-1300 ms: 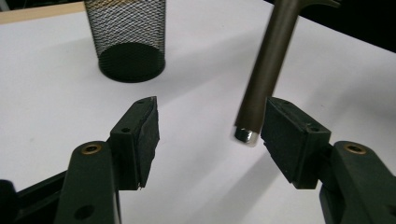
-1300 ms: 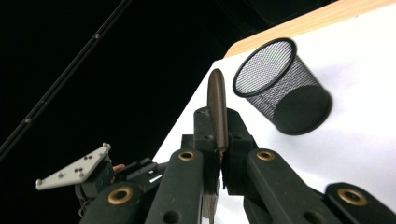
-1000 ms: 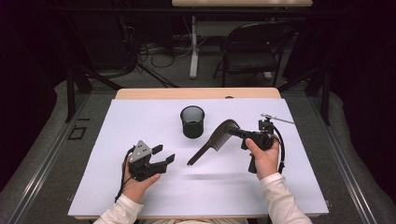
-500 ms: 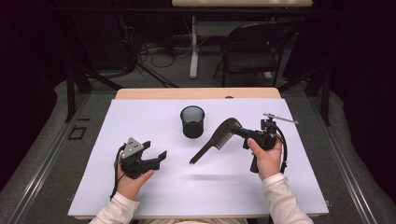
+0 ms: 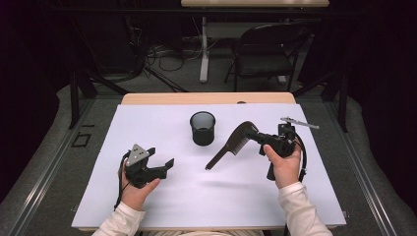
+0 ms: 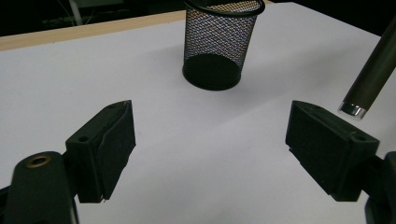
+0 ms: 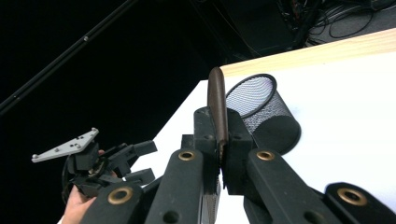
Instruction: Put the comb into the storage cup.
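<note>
Presently, item one: comb (image 5: pixel 230 146), dark brown, which you are clamping by its toothed end in your right gripper (image 5: pixel 255 135), jaws pressed tight against both faces of it. It is hanging clear above the white table cover (image 5: pixel 162 128), right of centre, with its shadow lying on the cover below. Long axis is running diagonally in the high view: the gripped end is sitting high and toward the right, and the thin handle is sloping down and left, its tip pointing toward your side of the table. In the left gripper view the handle tip (image 6: pixel 369 79) is showing a bright metal cap.

Item two: mesh cup (image 5: pixel 202 128), black wire, round, standing upright on the cover near its far middle, just beyond and to the left of the comb, not touching it. You are looking at a bare dark base inside.

Item three: left gripper (image 5: pixel 162 167), which you are resting low over the cover at near left, jaws spread wide and grasping nothing.
</note>
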Available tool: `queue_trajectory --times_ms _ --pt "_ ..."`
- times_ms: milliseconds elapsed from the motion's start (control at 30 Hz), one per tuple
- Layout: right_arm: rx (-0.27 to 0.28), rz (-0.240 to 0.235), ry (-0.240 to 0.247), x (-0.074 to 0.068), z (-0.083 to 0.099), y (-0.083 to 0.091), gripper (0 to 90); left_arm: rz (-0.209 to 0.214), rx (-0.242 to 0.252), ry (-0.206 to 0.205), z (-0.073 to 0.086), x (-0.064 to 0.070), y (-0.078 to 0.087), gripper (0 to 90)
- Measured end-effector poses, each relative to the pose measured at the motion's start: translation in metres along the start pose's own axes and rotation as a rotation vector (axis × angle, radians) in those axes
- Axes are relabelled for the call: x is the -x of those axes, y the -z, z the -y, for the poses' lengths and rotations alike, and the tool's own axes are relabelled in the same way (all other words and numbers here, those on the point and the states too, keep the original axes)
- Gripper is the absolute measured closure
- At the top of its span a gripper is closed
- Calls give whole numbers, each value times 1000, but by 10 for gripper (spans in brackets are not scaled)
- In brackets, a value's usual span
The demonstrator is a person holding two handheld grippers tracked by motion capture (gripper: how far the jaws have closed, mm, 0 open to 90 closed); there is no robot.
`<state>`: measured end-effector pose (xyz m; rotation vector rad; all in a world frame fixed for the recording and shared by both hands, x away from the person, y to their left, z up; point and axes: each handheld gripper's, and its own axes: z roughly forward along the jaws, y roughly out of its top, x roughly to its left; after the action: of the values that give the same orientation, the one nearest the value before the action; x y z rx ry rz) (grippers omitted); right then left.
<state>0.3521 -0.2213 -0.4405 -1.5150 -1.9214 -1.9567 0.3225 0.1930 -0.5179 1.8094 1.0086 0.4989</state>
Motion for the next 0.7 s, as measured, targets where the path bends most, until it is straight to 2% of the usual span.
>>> queue_trajectory --times_ms 167,300,433,467,700 --pt "3 -3 7 -1 0 2 873 4 3 22 0 -2 0 160" --pt "17 0 21 -1 -1 3 873 5 11 14 0 -3 1 160" --pt "20 9 55 -5 -2 3 873 4 16 5 0 -4 2 160" --pt "19 22 79 -7 -3 3 873 2 15 10 0 -4 1 160" --pt "15 57 122 -10 -8 2 873 -8 21 15 1 -6 3 160"
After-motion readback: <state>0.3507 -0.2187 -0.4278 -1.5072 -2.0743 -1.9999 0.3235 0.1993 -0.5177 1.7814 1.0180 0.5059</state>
